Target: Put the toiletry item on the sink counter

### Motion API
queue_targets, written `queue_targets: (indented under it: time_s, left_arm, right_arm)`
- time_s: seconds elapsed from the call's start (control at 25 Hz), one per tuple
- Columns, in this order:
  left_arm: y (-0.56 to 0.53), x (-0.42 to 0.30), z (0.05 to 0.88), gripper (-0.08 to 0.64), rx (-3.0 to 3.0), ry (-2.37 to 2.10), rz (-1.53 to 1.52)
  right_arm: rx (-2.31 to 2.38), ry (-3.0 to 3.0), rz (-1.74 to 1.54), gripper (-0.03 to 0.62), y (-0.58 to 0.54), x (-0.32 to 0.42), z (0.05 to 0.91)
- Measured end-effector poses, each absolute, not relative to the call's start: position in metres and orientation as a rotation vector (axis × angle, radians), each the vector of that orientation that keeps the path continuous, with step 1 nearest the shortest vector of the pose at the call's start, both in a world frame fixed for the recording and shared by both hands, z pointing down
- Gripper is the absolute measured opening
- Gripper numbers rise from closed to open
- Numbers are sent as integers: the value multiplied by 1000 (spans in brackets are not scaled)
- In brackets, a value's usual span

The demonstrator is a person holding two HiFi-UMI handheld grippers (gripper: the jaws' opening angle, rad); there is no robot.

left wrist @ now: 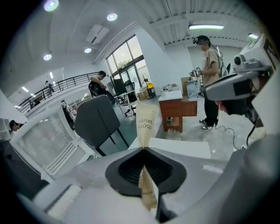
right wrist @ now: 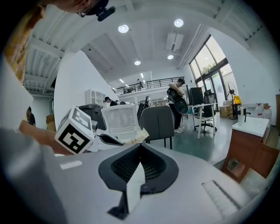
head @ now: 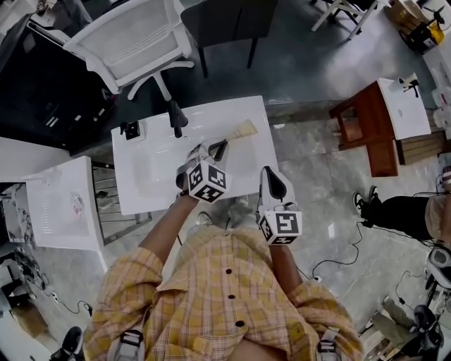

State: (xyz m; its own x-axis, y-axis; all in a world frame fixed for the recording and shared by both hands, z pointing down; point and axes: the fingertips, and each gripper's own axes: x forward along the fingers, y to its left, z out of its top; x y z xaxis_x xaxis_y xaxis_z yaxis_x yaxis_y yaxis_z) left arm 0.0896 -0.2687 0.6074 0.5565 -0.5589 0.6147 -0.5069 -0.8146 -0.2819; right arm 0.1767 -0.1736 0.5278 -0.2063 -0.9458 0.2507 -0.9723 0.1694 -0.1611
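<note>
A beige toothbrush packet [head: 239, 132] sticks out over the back right of the white sink counter [head: 246, 176]. My left gripper [head: 220, 147] is shut on its near end, above the counter and right of the basin. In the left gripper view the packet [left wrist: 144, 124] stands edge-on between the closed jaws of that gripper [left wrist: 143, 151], its print reading TOOTH BRUSH. My right gripper [head: 273, 173] hovers at the counter's front right corner, shut with nothing in it. The right gripper view looks past its own closed jaws [right wrist: 139, 151] to the left gripper's marker cube [right wrist: 74, 129] and the packet [right wrist: 135, 138].
A black faucet [head: 176, 116] stands at the counter's back edge, with a small black fitting [head: 130, 129] to its left. A white mesh chair [head: 134, 39] and a dark chair [head: 225, 21] are beyond. Another white sink unit [head: 60, 204] is left, a wooden stand [head: 377, 123] right.
</note>
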Motion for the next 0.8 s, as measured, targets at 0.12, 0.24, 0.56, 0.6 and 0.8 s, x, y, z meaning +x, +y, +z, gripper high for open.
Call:
queue_targets:
  time_s: [0.12,0.24,0.56,0.6,0.8]
  left_arm:
    - [-282,98,619,6,-2667,916,-1181]
    - [-297,105,633,8,-2615,888,-1247]
    - [-329,115,666,8,-2497,853,-1366]
    - [-333,116,669,8,-2481,848,-1379]
    - [-352,118,686,8,-2395,795,-1445]
  right_arm:
    - [1892,-2348,464,2,-183,185,532]
    - [1866,-2365,475,2,-194,192,536]
    - [1808,-2392,507,2,-208,208,553]
    - [1802,-2395,510,2,-209,210,555]
    - [1771,-2404,530,2,-215,214,566]
